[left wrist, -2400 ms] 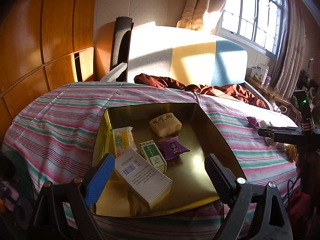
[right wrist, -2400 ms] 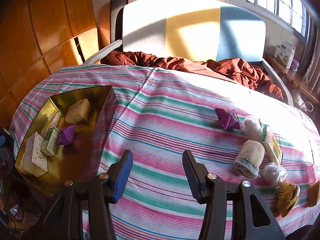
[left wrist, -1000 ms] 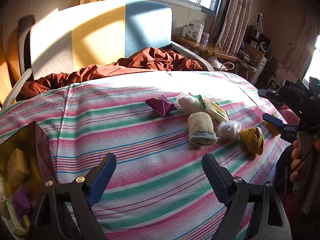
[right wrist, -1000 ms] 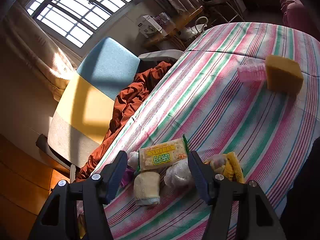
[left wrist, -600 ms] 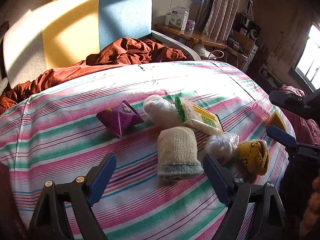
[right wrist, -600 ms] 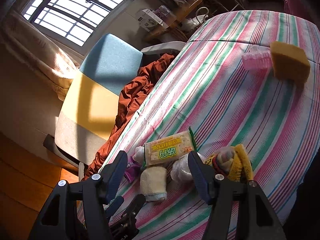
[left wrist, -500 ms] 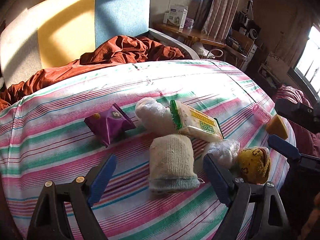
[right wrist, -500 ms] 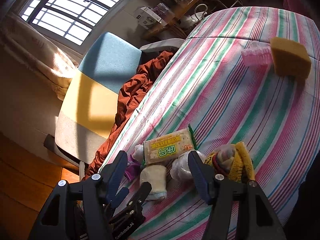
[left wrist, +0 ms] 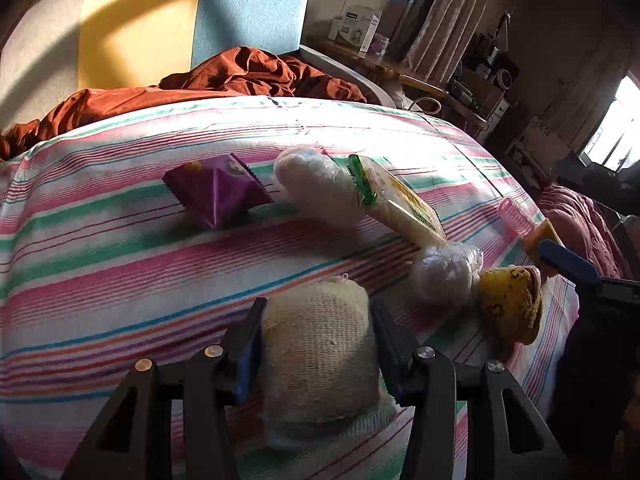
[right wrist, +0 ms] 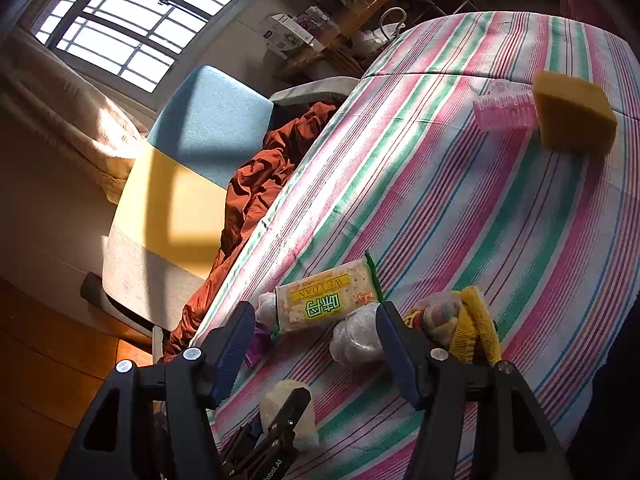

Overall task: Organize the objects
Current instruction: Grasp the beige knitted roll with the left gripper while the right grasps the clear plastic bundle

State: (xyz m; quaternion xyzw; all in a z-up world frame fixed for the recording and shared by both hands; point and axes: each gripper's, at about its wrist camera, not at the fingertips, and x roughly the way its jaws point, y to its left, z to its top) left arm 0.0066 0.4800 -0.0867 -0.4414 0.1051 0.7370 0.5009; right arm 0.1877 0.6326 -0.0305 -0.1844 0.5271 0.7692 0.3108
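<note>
A beige knitted roll [left wrist: 316,352] lies on the striped tablecloth [left wrist: 100,264], and my left gripper [left wrist: 316,308] is closing on it, both pads against its sides. Beyond it lie a purple snack packet [left wrist: 216,192], a white wrapped bundle [left wrist: 312,180], a cracker packet [left wrist: 400,204], a second wrapped bundle [left wrist: 444,268] and a yellow knitted item [left wrist: 508,304]. My right gripper [right wrist: 316,320] hangs open above the cloth with nothing between its fingers; the cracker packet [right wrist: 328,300] lies just past them. In the right wrist view the left gripper [right wrist: 280,420] shows at the bottom.
A yellow sponge [right wrist: 572,116] and a pink hair roller [right wrist: 506,110] sit near the table's far edge. A rust-coloured blanket [left wrist: 240,76] lies on the sofa [left wrist: 248,12] behind the table. A shelf with a box [left wrist: 354,28] stands under the window.
My left gripper has swung away from the gold tray, come down over the beige roll and closed in on its sides. The right gripper has stayed about where it was.
</note>
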